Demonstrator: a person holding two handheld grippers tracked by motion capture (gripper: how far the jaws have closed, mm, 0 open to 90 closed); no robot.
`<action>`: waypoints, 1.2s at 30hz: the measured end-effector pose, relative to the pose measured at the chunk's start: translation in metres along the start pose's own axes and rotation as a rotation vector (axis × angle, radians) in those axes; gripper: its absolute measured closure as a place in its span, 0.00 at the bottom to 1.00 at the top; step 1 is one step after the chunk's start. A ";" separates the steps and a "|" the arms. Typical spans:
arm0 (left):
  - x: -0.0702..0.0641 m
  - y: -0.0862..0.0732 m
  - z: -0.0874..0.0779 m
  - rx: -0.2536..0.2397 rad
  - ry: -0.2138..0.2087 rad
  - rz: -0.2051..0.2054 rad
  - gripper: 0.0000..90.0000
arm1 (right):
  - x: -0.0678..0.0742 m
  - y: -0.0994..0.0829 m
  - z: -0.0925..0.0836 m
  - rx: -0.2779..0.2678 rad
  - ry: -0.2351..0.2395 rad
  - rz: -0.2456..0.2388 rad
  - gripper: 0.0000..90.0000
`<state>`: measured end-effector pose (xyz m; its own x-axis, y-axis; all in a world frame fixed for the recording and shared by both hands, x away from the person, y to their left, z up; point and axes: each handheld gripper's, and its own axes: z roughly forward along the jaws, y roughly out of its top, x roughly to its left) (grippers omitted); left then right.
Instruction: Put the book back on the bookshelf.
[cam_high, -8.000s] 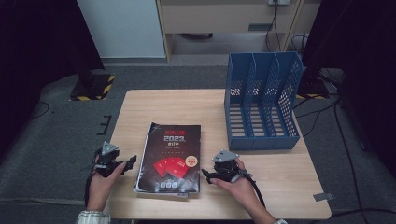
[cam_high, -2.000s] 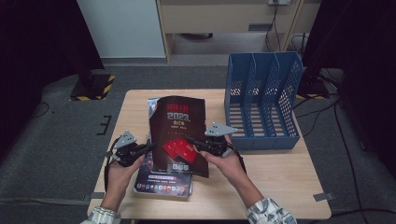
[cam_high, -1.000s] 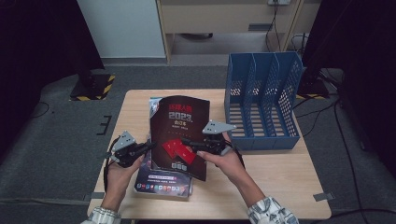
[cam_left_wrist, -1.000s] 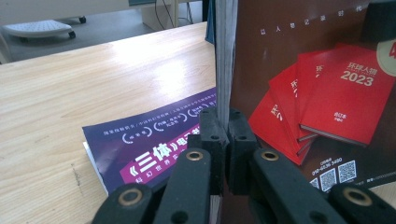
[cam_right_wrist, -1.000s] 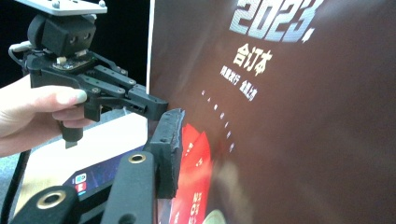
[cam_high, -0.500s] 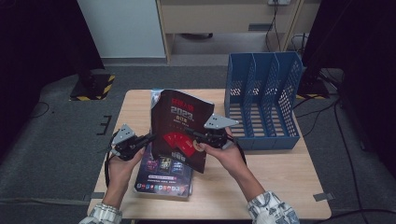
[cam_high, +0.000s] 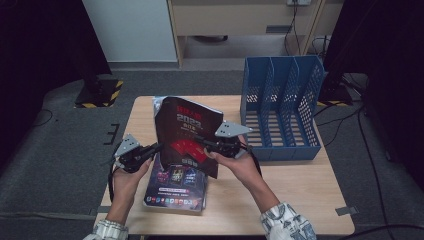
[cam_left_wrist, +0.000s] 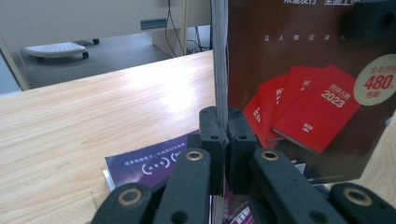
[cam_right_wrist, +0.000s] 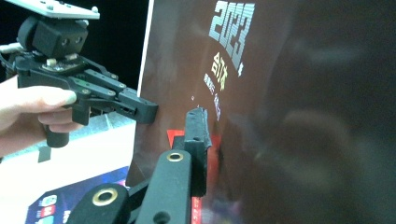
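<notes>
**Book held upright between both grippers, file rack waiting to the right**

Both grippers are holding the dark book upright above the table. The left gripper is clenching the book's near edge; in the left gripper view its jaws are pinching the page block tight. The right gripper is gripping the opposite side of the cover; its jaws have just been closing, with the cover between them, and one jaw is lying flat against the front.

Risks, as I judge them:
- The cover is glossy and thin. If the right gripper is pinching cover alone and not the pages, the book could sag or swing open.
- The left grip is sitting low on the edge, so the book could tip away from it.

Surroundings:
- A second book is lying flat directly below the grippers, near the held book's bottom edge; that edge could drag it.
- The blue file rack is standing beyond the right gripper. Its dividers are narrow, so a tilted book could catch on them.
</notes>
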<state>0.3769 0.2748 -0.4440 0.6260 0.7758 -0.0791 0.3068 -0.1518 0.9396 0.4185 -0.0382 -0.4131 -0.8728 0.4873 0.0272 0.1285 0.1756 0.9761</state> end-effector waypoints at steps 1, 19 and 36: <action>-0.001 0.000 -0.001 0.000 0.001 0.005 0.97 | 0.001 0.001 -0.001 -0.003 0.004 0.002 0.87; 0.001 -0.007 -0.008 -0.010 -0.014 -0.016 0.97 | 0.003 0.020 -0.008 -0.057 0.078 0.067 0.76; 0.002 -0.008 -0.008 -0.011 -0.015 -0.022 0.97 | 0.006 0.021 -0.001 -0.055 0.068 0.020 0.89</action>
<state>0.3696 0.2822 -0.4491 0.6301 0.7693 -0.1051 0.3131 -0.1278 0.9411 0.4155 -0.0322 -0.3926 -0.9003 0.4311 0.0599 0.1220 0.1178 0.9855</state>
